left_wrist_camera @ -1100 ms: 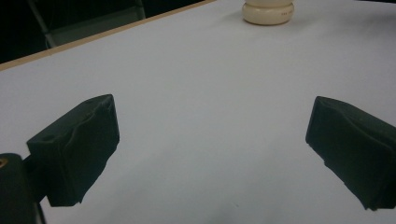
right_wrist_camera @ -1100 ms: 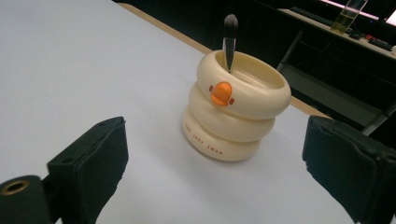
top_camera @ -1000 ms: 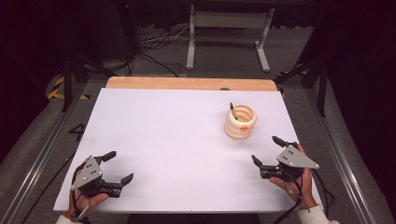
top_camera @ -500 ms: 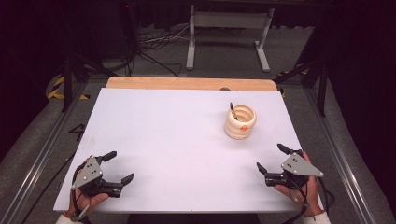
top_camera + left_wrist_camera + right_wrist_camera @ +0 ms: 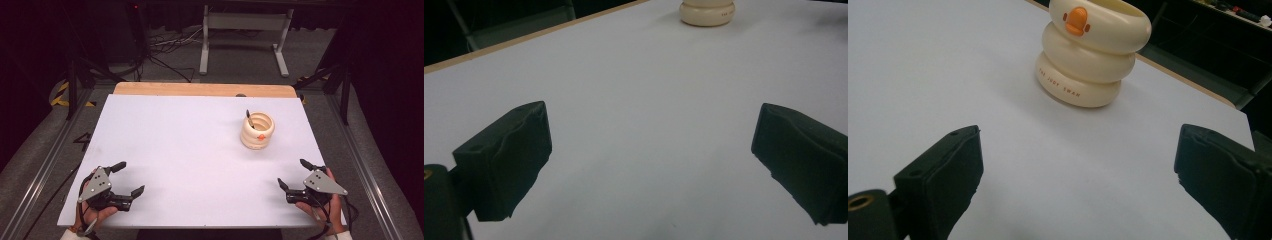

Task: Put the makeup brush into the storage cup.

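Observation:
A cream ringed duck-face cup stands upright on the white table at the right rear, with a dark pen-like tip sticking out of it. The right gripper view has the cup close ahead, its orange beak facing the camera. My right gripper rests open near the front right corner, nothing between its jaws. Near the front left corner my left gripper is open and empty too. Far off in the left gripper view sits the base of the cup.
A wooden strip borders the table's far edge. Metal rails run along both sides, and a stand's legs and cables lie on the floor behind.
My right gripper has drawn back toward the front edge and slightly right, away from the cup. The left gripper has stayed put.

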The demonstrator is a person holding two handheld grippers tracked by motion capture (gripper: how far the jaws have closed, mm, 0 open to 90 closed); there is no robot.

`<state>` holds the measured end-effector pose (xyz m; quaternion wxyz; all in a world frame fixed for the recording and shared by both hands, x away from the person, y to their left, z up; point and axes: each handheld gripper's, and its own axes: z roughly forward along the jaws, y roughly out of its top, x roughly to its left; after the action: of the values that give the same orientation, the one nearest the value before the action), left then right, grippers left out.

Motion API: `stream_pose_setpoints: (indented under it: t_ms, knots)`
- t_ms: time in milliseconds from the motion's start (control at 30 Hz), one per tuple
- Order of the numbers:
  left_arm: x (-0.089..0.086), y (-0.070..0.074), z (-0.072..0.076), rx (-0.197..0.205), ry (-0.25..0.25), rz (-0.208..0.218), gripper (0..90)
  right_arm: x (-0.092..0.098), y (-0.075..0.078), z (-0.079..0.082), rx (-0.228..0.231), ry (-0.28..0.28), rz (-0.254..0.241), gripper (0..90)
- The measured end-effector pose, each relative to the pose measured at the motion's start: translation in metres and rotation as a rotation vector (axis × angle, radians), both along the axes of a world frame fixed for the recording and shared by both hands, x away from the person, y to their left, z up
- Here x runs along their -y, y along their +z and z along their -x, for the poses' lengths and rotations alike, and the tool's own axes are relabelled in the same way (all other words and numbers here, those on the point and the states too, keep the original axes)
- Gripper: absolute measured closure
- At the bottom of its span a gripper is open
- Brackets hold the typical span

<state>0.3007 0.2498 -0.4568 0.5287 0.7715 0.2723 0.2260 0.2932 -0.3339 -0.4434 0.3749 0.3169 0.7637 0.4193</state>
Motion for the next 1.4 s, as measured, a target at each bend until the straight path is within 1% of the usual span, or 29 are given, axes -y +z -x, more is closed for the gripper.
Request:
stream_pose_setpoints:
  t_ms: [100, 167, 233, 367, 433, 533, 667, 733, 933, 1200, 1333, 1400]
  knots:
    - [0.001, -0.0002, -0.0002, 0.004, -0.007, -0.002, 3.6, -0.002, 0.0007, 0.0008, -0.004, -0.006, -0.005, 5.9]
    - [0.0007, -0.0003, 0.0003, -0.001, -0.01, -0.004, 3.5, -0.0046, 0.0029, 0.0029, 0.01, -0.004, 0.0, 5.8]
    - [0.0001, 0.0, 0.0012, 0.007, -0.013, -0.001, 3.5, -0.0066, 0.0046, 0.0037, 0.017, -0.003, -0.004, 5.4]
    - [-0.0011, 0.0002, 0.0013, 0.006, -0.009, 0.004, 3.5, -0.0091, 0.0047, 0.0041, 0.016, 0.002, -0.003, 5.0]
    - [-0.0011, 0.0003, 0.0009, 0.005, -0.009, -0.003, 3.5, -0.0094, 0.0049, 0.0041, 0.022, 0.0, -0.003, 4.9]
    - [0.0, 0.0001, 0.0009, 0.006, -0.011, -0.002, 3.4, -0.008, 0.0062, 0.0048, 0.028, -0.004, -0.026, 4.8]
    - [0.0, 0.0001, 0.0011, 0.006, -0.009, -0.003, 3.4, -0.0064, 0.008, 0.0057, 0.038, -0.009, -0.039, 4.7]
    - [0.0002, 0.0002, 0.0013, 0.006, -0.007, 0.0, 3.4, -0.0064, 0.0082, 0.0059, 0.041, -0.01, -0.036, 4.7]
    - [-0.0006, 0.0002, 0.0013, 0.007, -0.004, -0.002, 3.5, -0.0062, 0.009, 0.0055, 0.042, -0.011, -0.044, 4.7]
    - [-0.0008, 0.0003, 0.0016, 0.005, -0.004, 0.001, 3.5, -0.0069, 0.0096, 0.0059, 0.042, -0.015, -0.038, 4.8]
    - [-0.0007, 0.0006, 0.0004, 0.007, -0.006, -0.008, 3.5, -0.0067, 0.0098, 0.0058, 0.042, -0.015, -0.039, 4.8]
    - [-0.0001, 0.0001, 0.0001, 0.004, -0.001, -0.003, 3.5, -0.0064, 0.0096, 0.0057, 0.04, -0.012, -0.041, 4.8]
